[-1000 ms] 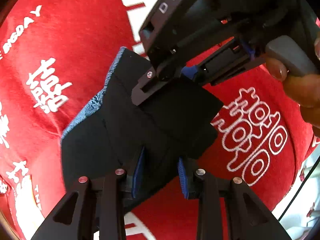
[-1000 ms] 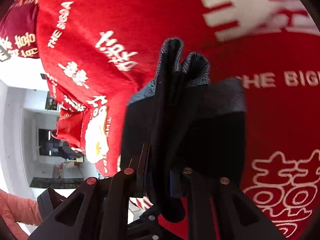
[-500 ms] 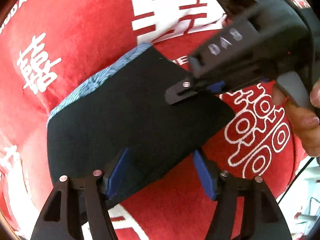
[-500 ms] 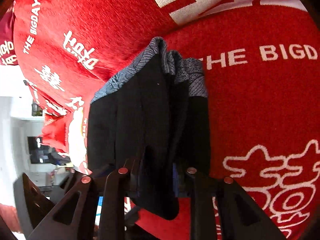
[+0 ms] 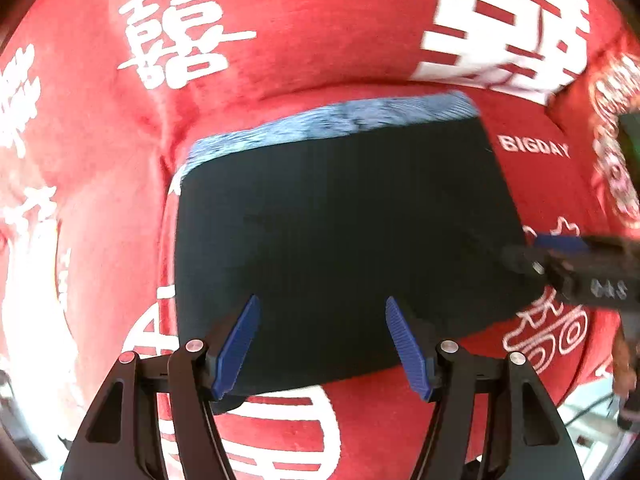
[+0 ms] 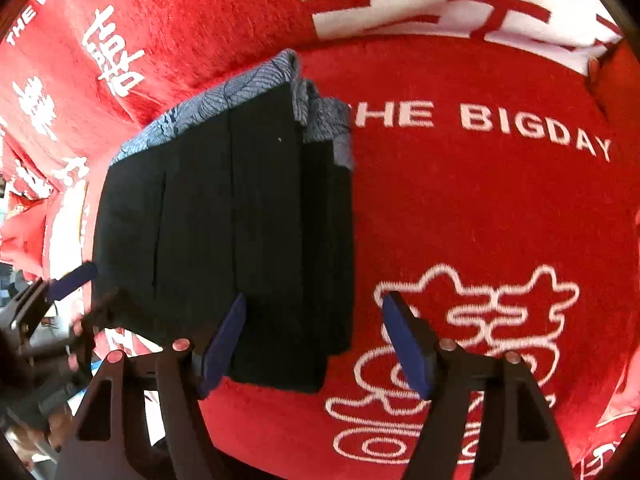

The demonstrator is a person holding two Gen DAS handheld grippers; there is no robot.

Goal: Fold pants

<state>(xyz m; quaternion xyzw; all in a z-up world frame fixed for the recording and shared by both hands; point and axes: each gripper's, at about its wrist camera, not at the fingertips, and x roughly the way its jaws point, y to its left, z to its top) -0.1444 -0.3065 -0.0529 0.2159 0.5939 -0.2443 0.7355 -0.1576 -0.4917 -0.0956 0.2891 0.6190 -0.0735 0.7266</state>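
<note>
We see the black pants point(image 5: 340, 248) lying folded into a compact rectangle on the red cloth point(image 5: 300, 40) printed with white characters and the words "THE BIGDAY". A blue-grey patterned waistband point(image 5: 332, 122) runs along the far edge of the bundle. Our left gripper point(image 5: 322, 336) hangs over the near edge of the pants, its blue pads point(image 5: 236, 344) spread wide with nothing pinched between them; the fabric lies flat beneath the gap. In the right wrist view we look along the stacked layers of the fold, the waistband edges bunched at the far end. Our right gripper point(image 6: 314, 340) straddles the near right corner of the pants, and its jaws have just been opening: they now stand wide, one pad over the black fabric and the other over bare red cloth, neither pressing on the garment. Each gripper shows at the edge of the other's view, both beside the pants' near end.
</note>
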